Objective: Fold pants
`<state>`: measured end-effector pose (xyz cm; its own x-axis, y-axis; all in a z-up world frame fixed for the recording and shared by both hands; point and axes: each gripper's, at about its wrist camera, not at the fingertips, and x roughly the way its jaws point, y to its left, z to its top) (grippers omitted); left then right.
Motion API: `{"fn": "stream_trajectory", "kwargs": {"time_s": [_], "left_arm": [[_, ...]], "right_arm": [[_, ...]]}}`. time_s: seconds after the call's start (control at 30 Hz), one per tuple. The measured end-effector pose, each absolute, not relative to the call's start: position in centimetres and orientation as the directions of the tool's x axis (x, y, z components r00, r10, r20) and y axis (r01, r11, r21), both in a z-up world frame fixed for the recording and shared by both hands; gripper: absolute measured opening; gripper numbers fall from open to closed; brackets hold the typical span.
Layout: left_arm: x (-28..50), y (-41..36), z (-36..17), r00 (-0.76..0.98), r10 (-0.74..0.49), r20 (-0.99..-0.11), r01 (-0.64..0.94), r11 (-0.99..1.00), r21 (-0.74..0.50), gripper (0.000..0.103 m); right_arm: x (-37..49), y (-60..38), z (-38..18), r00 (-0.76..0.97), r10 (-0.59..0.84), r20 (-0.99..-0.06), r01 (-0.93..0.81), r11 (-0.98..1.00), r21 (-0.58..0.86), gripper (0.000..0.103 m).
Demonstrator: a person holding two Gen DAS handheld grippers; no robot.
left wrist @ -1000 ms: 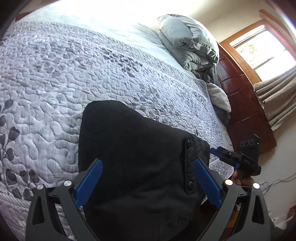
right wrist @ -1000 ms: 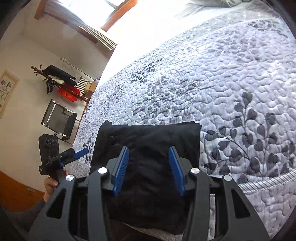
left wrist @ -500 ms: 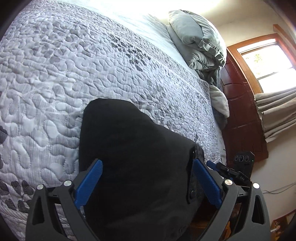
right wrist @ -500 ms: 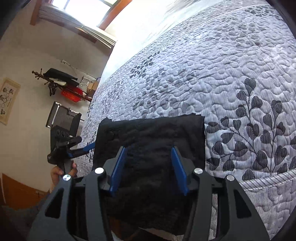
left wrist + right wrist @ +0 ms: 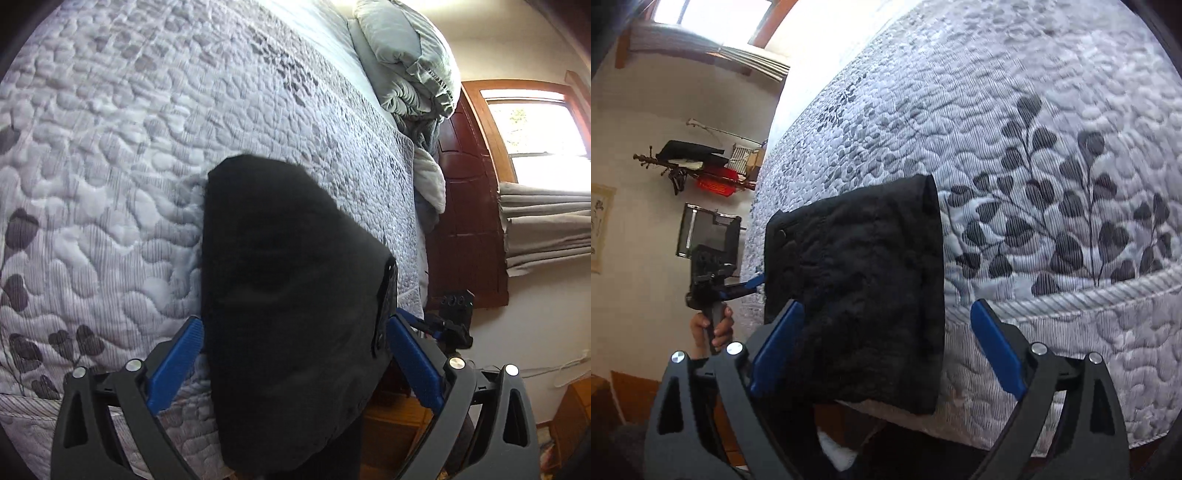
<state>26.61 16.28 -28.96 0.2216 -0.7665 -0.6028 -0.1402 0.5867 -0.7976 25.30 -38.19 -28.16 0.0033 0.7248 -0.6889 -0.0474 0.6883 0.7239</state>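
The black pants [image 5: 288,295] lie folded into a compact rectangle at the near edge of the bed, partly hanging over it. They also show in the right wrist view [image 5: 860,295]. My left gripper [image 5: 295,365] is open, its blue fingers either side of the pants' near end, touching nothing I can see. My right gripper [image 5: 886,350] is open wide; its left finger [image 5: 775,347] overlaps the pants' left part, and the right one stands over the quilt. The left gripper [image 5: 738,286] shows at the pants' left edge, held by a hand.
The bed has a grey quilt with leaf print [image 5: 110,184] [image 5: 1052,184]. A bundled grey duvet and pillow [image 5: 410,66] lie at the headboard end. A wooden door and window [image 5: 469,221] are to the right. A rack and chair [image 5: 705,229] stand by the wall.
My right gripper has opened wider and drawn back toward the bed edge. My left gripper stays open and the view has closed in on the pants. The pants lie still.
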Motion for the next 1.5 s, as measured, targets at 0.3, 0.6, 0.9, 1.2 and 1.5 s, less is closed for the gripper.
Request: {"fn": "stream_trajectory", "kwargs": {"time_s": [0.3, 0.6, 0.9, 1.2, 1.5], "left_arm": [[25.6, 16.4, -32.7, 0.159, -0.841, -0.516, -0.145, 0.497, -0.855, 0.099], [27.0, 14.0, -34.6, 0.115, -0.906, -0.408, -0.138, 0.392, -0.91, 0.099], [27.2, 12.2, -34.7, 0.078, -0.906, -0.416, -0.107, 0.407, -0.907, 0.099], [27.8, 11.1, -34.3, 0.072, -0.896, -0.438, -0.127, 0.427, -0.895, 0.099], [27.7, 10.6, -34.1, 0.075, -0.883, -0.464, -0.122, 0.454, -0.883, 0.084]], "right_arm": [[24.6, -39.6, -33.0, -0.104, 0.78, -0.617, 0.048, 0.623, 0.78, 0.095], [24.7, -38.9, -34.6, -0.109, 0.809, -0.578, 0.053, 0.585, 0.809, 0.101], [25.7, -36.1, -35.2, -0.154, 0.814, -0.56, 0.033, 0.571, 0.821, 0.101], [26.4, -34.0, -35.1, -0.174, 0.853, -0.492, 0.054, 0.507, 0.86, 0.101], [26.8, -31.8, -35.2, -0.213, 0.85, -0.482, 0.034, 0.5, 0.865, 0.099]]}}
